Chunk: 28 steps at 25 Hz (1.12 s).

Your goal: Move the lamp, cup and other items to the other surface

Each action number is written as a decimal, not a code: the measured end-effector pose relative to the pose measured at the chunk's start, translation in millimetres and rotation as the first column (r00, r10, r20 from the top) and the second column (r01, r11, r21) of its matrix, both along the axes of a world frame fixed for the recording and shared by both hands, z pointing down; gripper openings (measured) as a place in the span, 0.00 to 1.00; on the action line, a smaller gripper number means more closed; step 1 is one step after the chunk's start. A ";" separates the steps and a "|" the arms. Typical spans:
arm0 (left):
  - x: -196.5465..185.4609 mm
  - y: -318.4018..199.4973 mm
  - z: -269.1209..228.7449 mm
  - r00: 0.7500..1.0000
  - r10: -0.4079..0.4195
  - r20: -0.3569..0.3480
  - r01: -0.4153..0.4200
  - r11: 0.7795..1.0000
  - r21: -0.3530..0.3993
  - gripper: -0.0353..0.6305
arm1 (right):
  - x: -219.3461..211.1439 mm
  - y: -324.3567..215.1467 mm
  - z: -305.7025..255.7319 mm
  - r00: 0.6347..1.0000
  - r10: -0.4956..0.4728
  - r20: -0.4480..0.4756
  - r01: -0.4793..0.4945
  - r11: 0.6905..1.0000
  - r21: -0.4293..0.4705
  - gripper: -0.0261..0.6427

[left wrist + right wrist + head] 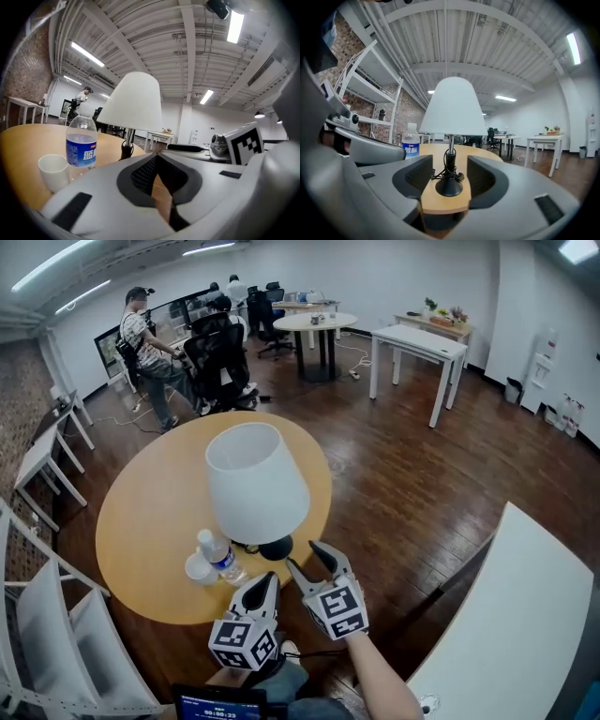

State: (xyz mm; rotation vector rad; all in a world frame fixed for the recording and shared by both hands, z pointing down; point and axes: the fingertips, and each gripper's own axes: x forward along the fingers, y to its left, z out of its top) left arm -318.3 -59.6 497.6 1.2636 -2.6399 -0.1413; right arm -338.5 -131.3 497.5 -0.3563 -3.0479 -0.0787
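A lamp [255, 482] with a white shade and a black base [277, 547] stands on the round wooden table [141, 512], near its front edge. Left of the base are a water bottle [217, 557] and a small white cup [198, 567]. My left gripper [270, 579] is shut and empty, just before the table edge; its view shows the bottle [81, 143], cup [53, 171] and lamp [133, 103] ahead. My right gripper [305, 557] is open, its jaws pointing at the lamp base [449, 186], which sits in line with the gap without touching the pads.
A white table [525, 615] lies at the lower right across dark wooden floor. A white shelf rack [37, 615] stands at the left. Farther back are office chairs [220, 357], a person [145, 343], a round table [314, 322] and a white desk [417, 343].
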 end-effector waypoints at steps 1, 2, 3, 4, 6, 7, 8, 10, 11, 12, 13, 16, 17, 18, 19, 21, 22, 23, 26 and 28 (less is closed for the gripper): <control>6.9 -5.0 -8.1 1.000 0.020 0.008 -0.020 1.000 0.007 0.07 | 13.5 -1.2 -10.0 1.000 0.009 0.011 -0.010 1.000 0.003 0.32; 14.3 -10.4 -16.4 0.999 0.044 0.019 -0.044 0.999 0.011 0.07 | 26.5 -1.4 -21.1 1.000 0.017 0.022 -0.017 1.000 0.003 0.30; 22.4 -16.3 -24.9 0.997 0.074 0.032 -0.074 0.997 0.009 0.07 | 39.0 -1.5 -33.0 0.999 0.029 0.034 -0.029 1.000 -0.003 0.29; 31.6 -23.1 -33.3 0.992 0.114 0.050 -0.115 0.993 -0.001 0.07 | 51.7 -2.0 -45.6 0.998 0.049 0.045 -0.048 0.999 -0.015 0.27; 54.2 -38.4 -47.6 0.972 0.214 0.092 -0.213 0.977 -0.030 0.07 | 80.8 -3.3 -69.5 0.993 0.104 0.064 -0.101 0.994 -0.045 0.12; 65.5 -45.3 -52.9 0.960 0.257 0.108 -0.254 0.966 -0.040 0.07 | 96.3 -3.8 -78.6 0.988 0.133 0.075 -0.129 0.990 -0.053 0.12; 75.0 -50.9 -57.9 0.951 0.285 0.117 -0.283 0.958 -0.040 0.07 | 110.9 -4.4 -85.3 0.983 0.160 0.086 -0.156 0.986 -0.057 0.12; 89.0 -59.3 -66.9 0.942 0.315 0.112 -0.316 0.949 -0.013 0.07 | 136.1 -6.6 -94.3 0.973 0.207 0.100 -0.200 0.977 -0.068 0.10; 94.6 -62.9 -70.2 0.939 0.328 0.107 -0.331 0.944 0.003 0.07 | 147.1 -8.5 -97.4 0.968 0.231 0.098 -0.223 0.971 -0.080 0.08; 99.9 -66.4 -72.4 0.933 0.344 0.103 -0.348 0.938 0.014 0.07 | 157.2 -11.0 -99.3 0.962 0.257 0.095 -0.249 0.964 -0.091 0.06; 105.3 -69.7 -73.9 0.926 0.364 0.101 -0.368 0.930 0.019 0.07 | 166.5 -14.1 -100.2 0.954 0.286 0.093 -0.277 0.956 -0.100 0.06; 122.7 -77.1 -77.9 0.890 0.441 0.114 -0.445 0.896 0.012 0.07 | 189.8 -20.3 -98.1 0.925 0.370 0.085 -0.359 0.926 -0.120 0.04; 127.7 -78.9 -79.5 0.877 0.465 0.121 -0.470 0.882 0.015 0.07 | 195.6 -21.1 -97.4 0.915 0.395 0.083 -0.383 0.915 -0.126 0.04; 131.9 -80.4 -81.5 0.864 0.487 0.125 -0.493 0.870 0.020 0.07 | 200.2 -21.9 -97.6 0.904 0.420 0.087 -0.407 0.904 -0.132 0.04; 135.2 -81.9 -84.2 0.853 0.506 0.126 -0.512 0.858 0.023 0.07 | 203.7 -23.4 -98.6 0.890 0.445 0.098 -0.431 0.892 -0.137 0.04; 139.0 -85.5 -90.3 0.832 0.542 0.123 -0.548 0.836 0.024 0.07 | 206.9 -24.5 -103.3 0.867 0.486 0.110 -0.471 0.872 -0.136 0.04; 139.8 -87.3 -93.1 0.820 0.559 0.123 -0.565 0.825 0.024 0.07 | 207.6 -22.6 -105.9 0.862 0.496 0.100 -0.484 0.866 -0.126 0.04; 140.4 -88.3 -95.5 0.809 0.575 0.123 -0.581 0.813 0.025 0.07 | 208.2 -20.3 -107.8 0.857 0.507 0.091 -0.496 0.861 -0.115 0.04; 142.0 -86.7 -99.9 0.779 0.612 0.134 -0.621 0.783 0.040 0.07 | 210.8 -17.7 -110.0 0.825 0.554 0.114 -0.544 0.832 -0.108 0.04; 144.3 -84.7 -103.3 0.757 0.636 0.149 -0.648 0.761 0.046 0.07 | 212.5 -15.5 -114.1 0.806 0.580 0.119 -0.571 0.814 -0.103 0.04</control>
